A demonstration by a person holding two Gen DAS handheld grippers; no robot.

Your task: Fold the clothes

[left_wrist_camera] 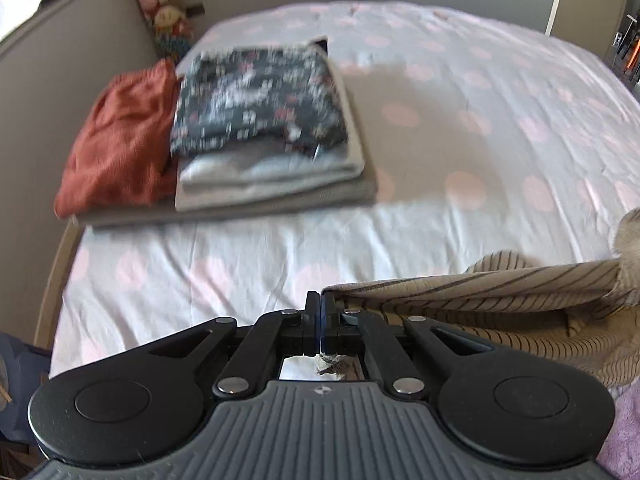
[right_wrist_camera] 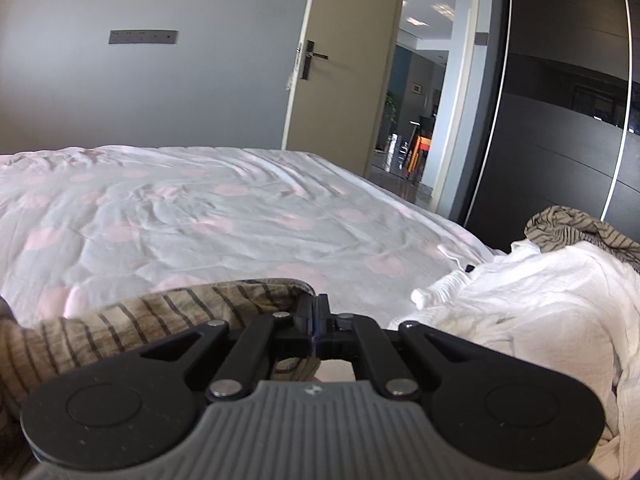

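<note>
Both grippers [left_wrist_camera: 321, 300] [right_wrist_camera: 316, 304] clamp striped cloth [left_wrist_camera: 460, 284]; only left view shows folded stack [left_wrist_camera: 264, 120].

- bedsheet [left_wrist_camera: 460, 128]: white with pale pink dots
- held garment [left_wrist_camera: 480, 284]: beige, thin dark stripes
- folded top piece [left_wrist_camera: 256, 96]: dark floral print
- crumpled cloth [left_wrist_camera: 116, 140]: rust orange
- heaped laundry [right_wrist_camera: 520, 300]: white

The middle of the dotted bedsheet [left_wrist_camera: 460, 128] lies bare, open to pass over; a stack of folded clothes [left_wrist_camera: 260, 120] blocks its far left corner; a heap of white laundry [right_wrist_camera: 520, 300] crowds the right edge; the dark wardrobe [right_wrist_camera: 560, 100] stands beyond.
</note>
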